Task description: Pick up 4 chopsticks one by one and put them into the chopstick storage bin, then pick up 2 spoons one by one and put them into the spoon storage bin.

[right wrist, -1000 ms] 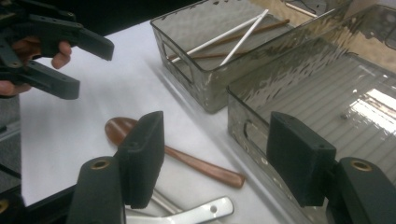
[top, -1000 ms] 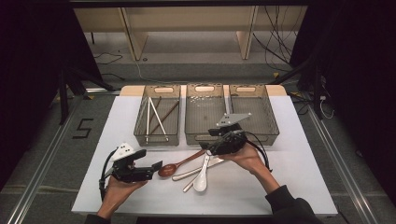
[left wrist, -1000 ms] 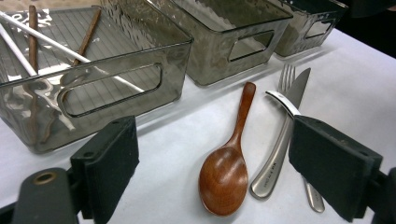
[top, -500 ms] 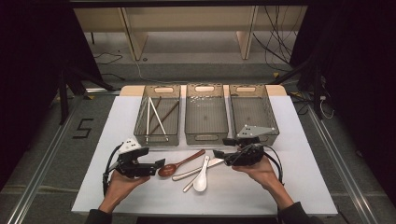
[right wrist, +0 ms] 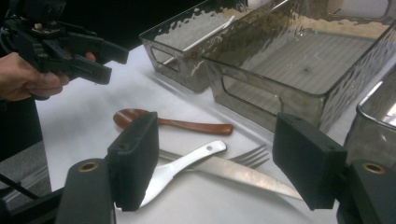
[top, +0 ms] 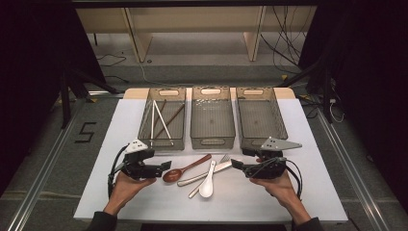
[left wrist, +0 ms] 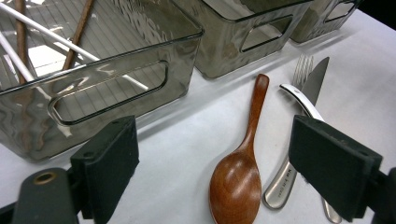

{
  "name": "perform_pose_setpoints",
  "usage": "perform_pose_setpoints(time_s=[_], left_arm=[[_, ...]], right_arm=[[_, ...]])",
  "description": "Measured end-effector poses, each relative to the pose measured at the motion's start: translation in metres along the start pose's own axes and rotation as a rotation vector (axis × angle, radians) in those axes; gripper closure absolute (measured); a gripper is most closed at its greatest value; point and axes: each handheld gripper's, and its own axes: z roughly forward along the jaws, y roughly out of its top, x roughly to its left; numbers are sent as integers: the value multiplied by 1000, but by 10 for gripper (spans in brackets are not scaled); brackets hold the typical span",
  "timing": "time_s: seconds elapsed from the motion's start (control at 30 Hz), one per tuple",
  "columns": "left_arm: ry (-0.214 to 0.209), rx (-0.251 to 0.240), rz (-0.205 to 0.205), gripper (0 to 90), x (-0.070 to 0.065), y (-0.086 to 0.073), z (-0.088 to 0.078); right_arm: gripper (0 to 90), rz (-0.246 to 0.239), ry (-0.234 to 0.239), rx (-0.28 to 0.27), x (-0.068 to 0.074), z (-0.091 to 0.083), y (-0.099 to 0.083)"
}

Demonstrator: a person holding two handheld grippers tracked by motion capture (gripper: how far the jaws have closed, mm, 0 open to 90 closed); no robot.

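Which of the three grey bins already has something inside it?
The left bin, nearest the left hand-held gripper: it holds white and brown chopsticks. The middle bin and right bin look empty.

Lab: dark curtains (top: 29, 72), floor rails (top: 43, 168), cables (top: 288, 38).

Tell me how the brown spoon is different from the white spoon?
The brown spoon looks like wood, reddish brown; the white spoon is glossy white. The brown spoon has a long thin handle and rounded oval bowl; the white spoon is shorter, with a broad flat handle. The brown spoon lies on the bare table; the white spoon lies across the knife. Both lie flat in front of the trays, between the two grippers.
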Motion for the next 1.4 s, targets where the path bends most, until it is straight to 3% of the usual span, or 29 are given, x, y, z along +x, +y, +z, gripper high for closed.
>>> perform_pose_setpoints(time_s=[0.43, 0.83, 1.1, 1.4], left_arm=[[0, 29, -19, 156, 4, 2, 3], [4, 94, 0, 156, 4, 10, 13], [1, 142, 26, 159, 0, 21, 23], [-11, 245, 107, 211, -11, 39, 39]], right_arm=[[322, 26, -26, -32, 1, -15, -15], [305, 29, -48, -15, 2, -22, -27], [303, 36, -55, -16, 1, -25, -29], [303, 38, -61, -13, 3, -30, -31]])
